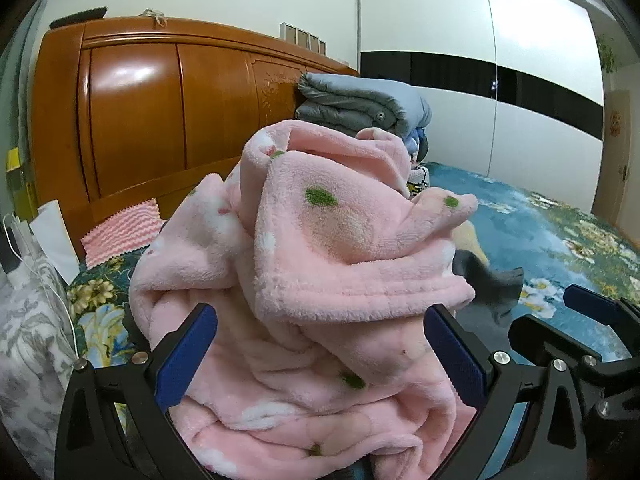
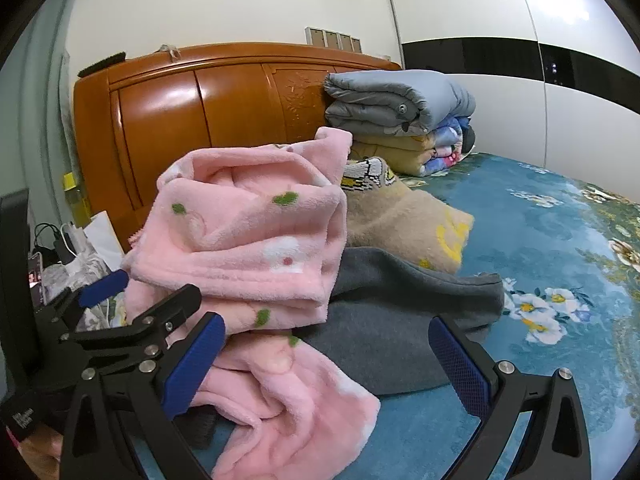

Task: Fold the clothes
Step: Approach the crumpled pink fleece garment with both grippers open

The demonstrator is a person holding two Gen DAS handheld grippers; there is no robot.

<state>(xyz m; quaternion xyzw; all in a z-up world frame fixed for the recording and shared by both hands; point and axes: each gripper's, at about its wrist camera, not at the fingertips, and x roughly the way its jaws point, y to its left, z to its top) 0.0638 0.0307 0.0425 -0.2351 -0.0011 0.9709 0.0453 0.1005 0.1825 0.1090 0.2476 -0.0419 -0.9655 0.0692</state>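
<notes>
- Where the bed meets its left edge: white bag [image 1: 54,236] and grey floral cloth [image 1: 28,344], beside the wooden headboard [image 1: 160,104].
- Against the headboard's foot, on the floral sheet [image 1: 540,232]: striped pink cloth [image 1: 122,228].
- Left gripper [image 1: 320,356]: blue pads [image 1: 186,354] wide apart, clamped on nothing, pink fleece [image 1: 328,240] bunched between and above them.
- Fleece heaped in loose folds, green spots and white blotches on it; whether touching either pad, cannot tell.
- Seen from the right wrist: fleece [image 2: 248,240] piled left of centre, lower folds spilling down to the sheet [image 2: 540,216].
- Partly under the fleece and to its right: grey garment [image 2: 404,312], lying flat.
- Behind the grey one: tan garment [image 2: 408,216] with yellow print.
- Right gripper [image 2: 326,364]: pads [image 2: 460,364] spread, gripping nothing, left pad just beside the fleece's lower folds, right pad over the grey garment's edge.
- Far back, right of the headboard: folded quilts [image 2: 400,112] in a stack.
- Rightmost: white wardrobe [image 2: 520,80] with a black band.
</notes>
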